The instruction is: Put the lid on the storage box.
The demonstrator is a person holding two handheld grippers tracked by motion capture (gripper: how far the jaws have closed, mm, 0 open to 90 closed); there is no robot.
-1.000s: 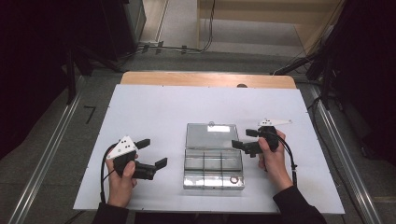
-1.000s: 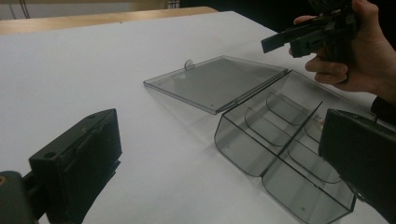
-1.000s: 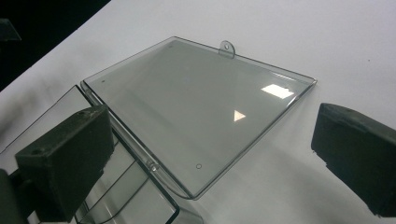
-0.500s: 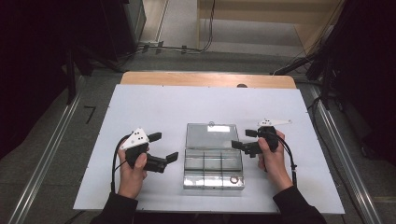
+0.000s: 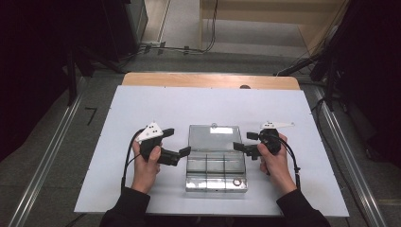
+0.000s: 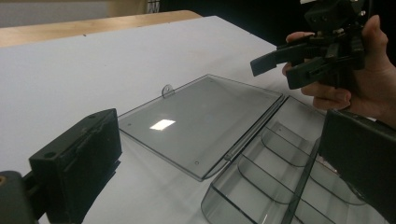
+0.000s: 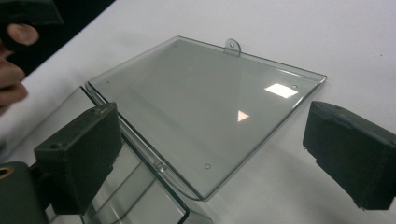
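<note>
Between the two claws, the clear box (image 5: 216, 163) lies open, lid (image 5: 213, 137) hinged away from the person. Left claw (image 5: 178, 144) and right claw (image 5: 245, 142) both gape wide, holding nothing.

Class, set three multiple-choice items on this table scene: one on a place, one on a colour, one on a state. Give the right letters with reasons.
1. Where does the clear plastic compartment box lie?
A. between the two grippers
B. at the table's far left corner
C. on the floor

2. What colour is the table surface under the box?
A. red
B. white
C. green

3. How does the box's lid stand?
A. shut and latched
B. taken off and held in a gripper
C. swung open, lying flat on the table

Answers:
1 A: in the high view the left gripper sits at the box's left edge and the right gripper at its right.
2 B: the sheet around the box is white.
3 C: in the right gripper view the lid lies flat past the hinge, joined to the tray.
</note>
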